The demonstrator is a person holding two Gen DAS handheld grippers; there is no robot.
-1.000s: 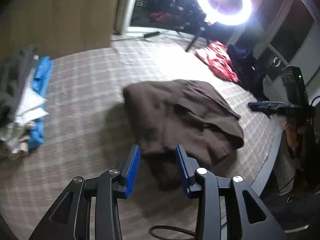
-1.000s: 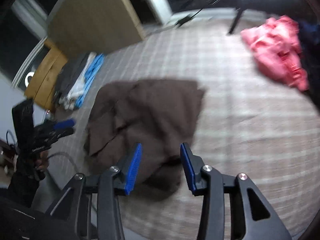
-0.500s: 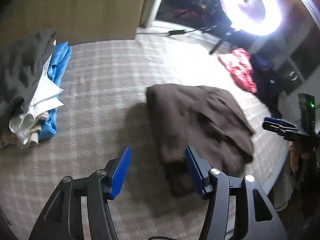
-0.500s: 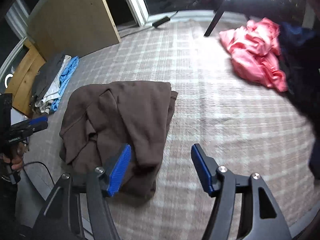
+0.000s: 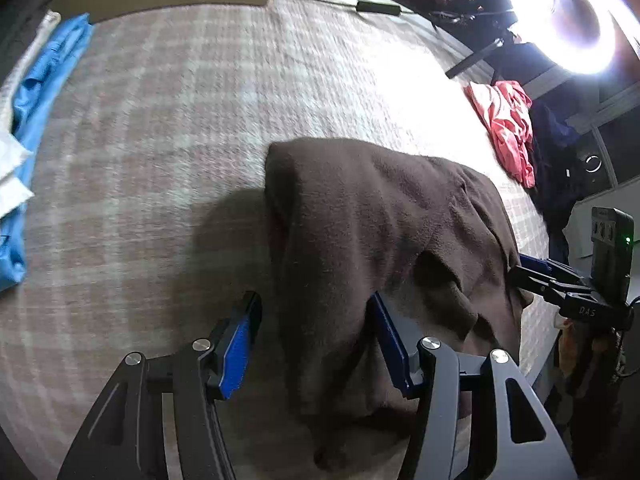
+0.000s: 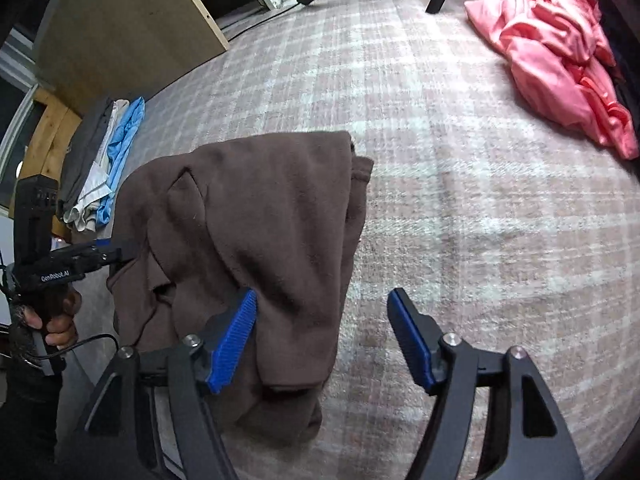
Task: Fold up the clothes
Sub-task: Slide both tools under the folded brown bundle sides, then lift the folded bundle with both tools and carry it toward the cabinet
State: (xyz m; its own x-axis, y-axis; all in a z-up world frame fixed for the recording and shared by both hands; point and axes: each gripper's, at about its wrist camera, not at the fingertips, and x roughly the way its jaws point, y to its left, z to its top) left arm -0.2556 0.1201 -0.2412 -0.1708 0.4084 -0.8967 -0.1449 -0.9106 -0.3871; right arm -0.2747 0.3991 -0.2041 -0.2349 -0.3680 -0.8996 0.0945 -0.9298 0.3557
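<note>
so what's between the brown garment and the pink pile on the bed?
Nothing: in the right wrist view only bare plaid bedcover lies between the brown garment and the pink pile. The left wrist view agrees.

Matt, fleecy brown garment [image 5: 380, 216] on a rough woven plaid cover [image 5: 168, 128]; pink cloth [image 6: 560, 56] looks satiny.

Both grippers have spread their jaws and dropped closer to the brown garment [image 5: 384, 240]. The left gripper [image 5: 314, 334] now straddles its near fold, while the right gripper [image 6: 322, 330] is opening over its right edge.
</note>
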